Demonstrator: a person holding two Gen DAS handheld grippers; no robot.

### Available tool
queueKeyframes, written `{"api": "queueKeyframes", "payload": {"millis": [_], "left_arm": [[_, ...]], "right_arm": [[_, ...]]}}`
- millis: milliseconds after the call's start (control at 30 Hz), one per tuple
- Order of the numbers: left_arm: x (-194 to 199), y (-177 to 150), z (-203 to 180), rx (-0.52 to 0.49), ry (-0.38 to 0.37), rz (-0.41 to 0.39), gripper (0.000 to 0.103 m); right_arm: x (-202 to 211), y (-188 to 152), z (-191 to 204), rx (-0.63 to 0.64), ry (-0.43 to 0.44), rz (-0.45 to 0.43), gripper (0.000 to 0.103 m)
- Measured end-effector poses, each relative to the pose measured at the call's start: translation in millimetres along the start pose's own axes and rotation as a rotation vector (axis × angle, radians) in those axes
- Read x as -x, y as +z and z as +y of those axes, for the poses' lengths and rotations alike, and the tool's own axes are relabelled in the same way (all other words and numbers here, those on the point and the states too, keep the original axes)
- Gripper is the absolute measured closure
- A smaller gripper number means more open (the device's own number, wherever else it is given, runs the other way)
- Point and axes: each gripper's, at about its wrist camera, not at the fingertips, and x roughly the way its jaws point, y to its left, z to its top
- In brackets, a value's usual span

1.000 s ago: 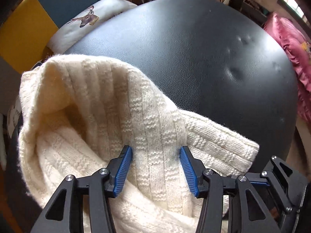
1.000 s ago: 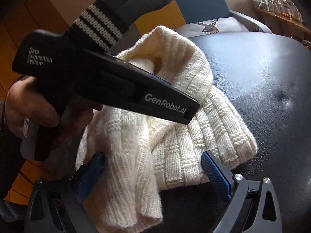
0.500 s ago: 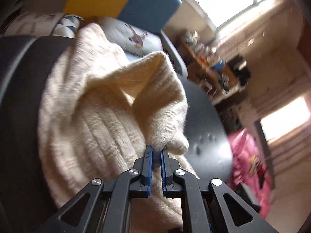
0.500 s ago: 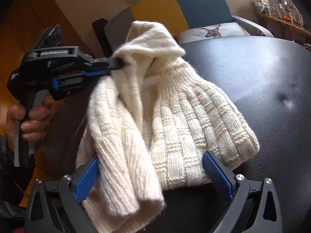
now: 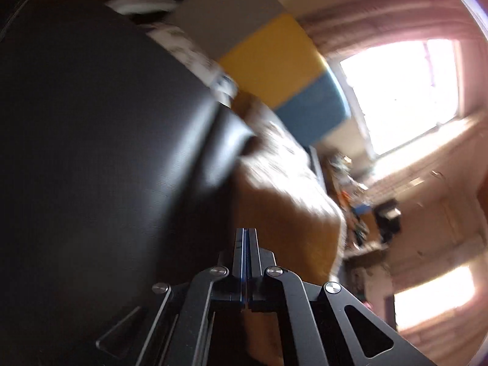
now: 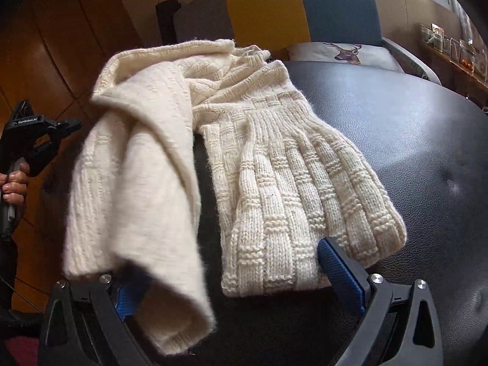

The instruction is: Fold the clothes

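A cream knitted sweater [image 6: 274,177] lies bunched on the black padded surface [image 6: 411,152]. Its ribbed part rests flat, while a loose flap [image 6: 131,167] hangs to the left. My right gripper [image 6: 228,274] is open with the sweater's near edge between its fingers; the flap covers its left finger, and the blue right pad [image 6: 338,265] touches the knit. My left gripper [image 5: 246,238] is shut with nothing visible between its pads. In the right wrist view the left gripper [image 6: 61,128] is at the far left, apart from the sweater. The left wrist view is blurred, with the sweater [image 5: 289,189] a dim shape.
A chair with a grey, yellow and blue back [image 6: 299,9] stands behind the surface, with a deer-print cushion [image 6: 344,53] on it. A hand [image 6: 13,186] holds the left gripper's handle. Wooden panels fill the left; shelves with small items [image 6: 451,48] run along the right.
My left gripper, shut on a raised fold of the sweater half a second ago, has come off it and swung away left. The flap has dropped onto the right gripper's left finger.
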Motion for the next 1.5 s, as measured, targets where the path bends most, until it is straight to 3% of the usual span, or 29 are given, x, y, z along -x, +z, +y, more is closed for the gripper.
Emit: {"api": "queueKeyframes", "payload": {"millis": [67, 167, 300, 400, 467, 533, 600, 733, 833, 967, 1000, 1067, 1100, 1200, 1233, 1367, 1433, 1500], "left_arm": [[8.1, -3.3, 11.2, -0.001, 0.038, 0.008, 0.103], [7.4, -19.7, -3.0, -0.09, 0.031, 0.056, 0.103], [-15.9, -37.8, -46.6, -0.17, -0.079, 0.15, 0.1], [-46.6, -40.4, -89.1, -0.235, -0.142, 0.235, 0.087], [-68.3, -43.1, -122.2, -0.285, -0.164, 0.286, 0.072], [-88.9, -51.9, -156.6, -0.346, -0.153, 0.341, 0.048], [-114.5, -62.1, -178.9, -0.369, -0.147, 0.419, 0.042], [-161.0, -66.0, -199.2, -0.337, -0.048, 0.493, 0.042], [-182.1, -69.1, -186.0, -0.226, 0.036, 0.541, 0.042], [-181.6, -84.9, -183.2, -0.147, 0.086, 0.512, 0.043], [-183.9, -86.7, -181.8, -0.14, 0.1, 0.494, 0.046], [-183.5, -86.7, -180.0, -0.128, 0.14, 0.446, 0.062], [-182.4, -85.9, -179.8, -0.134, 0.158, 0.422, 0.074], [-177.6, -84.5, -174.2, -0.154, 0.182, 0.36, 0.092], [-173.1, -83.3, -171.8, -0.156, 0.171, 0.341, 0.094], [-127.7, -70.1, -168.3, -0.161, 0.011, 0.264, 0.096], [-94.8, -57.1, -162.9, -0.161, -0.103, 0.27, 0.096], [-62.9, -41.8, -150.2, -0.18, -0.167, 0.273, 0.096]], "right_arm": [[8.3, -4.9, 2.1, 0.004, -0.007, 0.009, 0.0], [6.9, -3.3, 3.0, 0.009, -0.026, 0.018, 0.0], [-0.6, -1.0, 14.3, 0.042, -0.076, 0.034, 0.0], [-3.8, -1.4, 20.5, 0.064, -0.1, 0.035, 0.0], [-3.6, -2.1, 21.9, 0.066, -0.104, 0.032, 0.0], [-1.9, -3.5, 22.1, 0.066, -0.106, 0.028, 0.0], [2.1, -6.6, 20.9, 0.068, -0.103, 0.019, 0.0], [8.1, -12.4, 19.9, 0.072, -0.093, -0.004, 0.0], [12.5, -16.8, 19.2, 0.075, -0.085, -0.021, 0.0], [18.4, -22.7, 18.2, 0.079, -0.075, -0.044, 0.0], [19.9, -24.2, 18.0, 0.08, -0.073, -0.05, 0.0], [22.9, -27.1, 17.5, 0.082, -0.067, -0.061, 0.0], [24.3, -28.6, 17.3, 0.083, -0.065, -0.067, 0.0], [26.7, -32.0, 17.3, 0.089, -0.058, -0.078, 0.0], [26.8, -32.8, 17.5, 0.091, -0.055, -0.079, 0.0], [25.1, -35.2, 19.0, 0.1, -0.052, -0.078, 0.0], [20.1, -35.7, 19.7, 0.108, -0.055, -0.076, 0.0], [13.8, -35.6, 20.0, 0.111, -0.059, -0.076, 0.0]]}}
